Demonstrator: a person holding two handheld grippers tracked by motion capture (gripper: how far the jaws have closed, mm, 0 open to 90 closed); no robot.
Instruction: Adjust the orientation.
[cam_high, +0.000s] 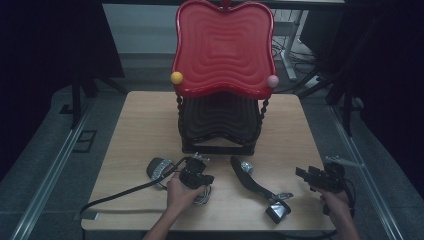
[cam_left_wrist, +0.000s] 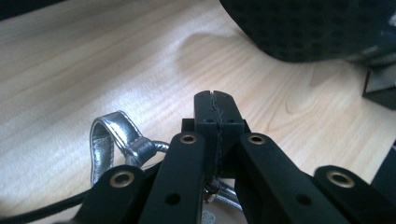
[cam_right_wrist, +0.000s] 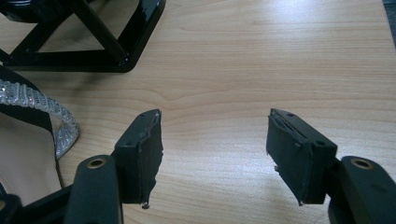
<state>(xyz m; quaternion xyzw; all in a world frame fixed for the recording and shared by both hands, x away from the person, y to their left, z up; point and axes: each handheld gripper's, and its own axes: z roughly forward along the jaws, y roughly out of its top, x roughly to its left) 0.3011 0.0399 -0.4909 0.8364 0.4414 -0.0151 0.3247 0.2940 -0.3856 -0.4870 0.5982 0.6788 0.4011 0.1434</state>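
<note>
High view: left gripper (cam_high: 196, 176) seen at lower centre of frame, beside grey-silver sandal (cam_high: 159, 168) on wooden table (cam_high: 140, 125). Left gripper view: jaws pressed together, thin strap (cam_left_wrist: 217, 140) pinched between pads; silver loop (cam_left_wrist: 109, 140) lying at lower left. Right gripper (cam_high: 312, 176) seen at lower right of high view, jaws apart, nothing between. Black sandal (cam_high: 257, 187) lying between grippers.

Looks like a lab or studio: small wooden table (cam_high: 140, 130) ringed by black curtains (cam_high: 45, 45), floor rails (cam_high: 50, 170), loose cables (cam_high: 295, 55).
</note>
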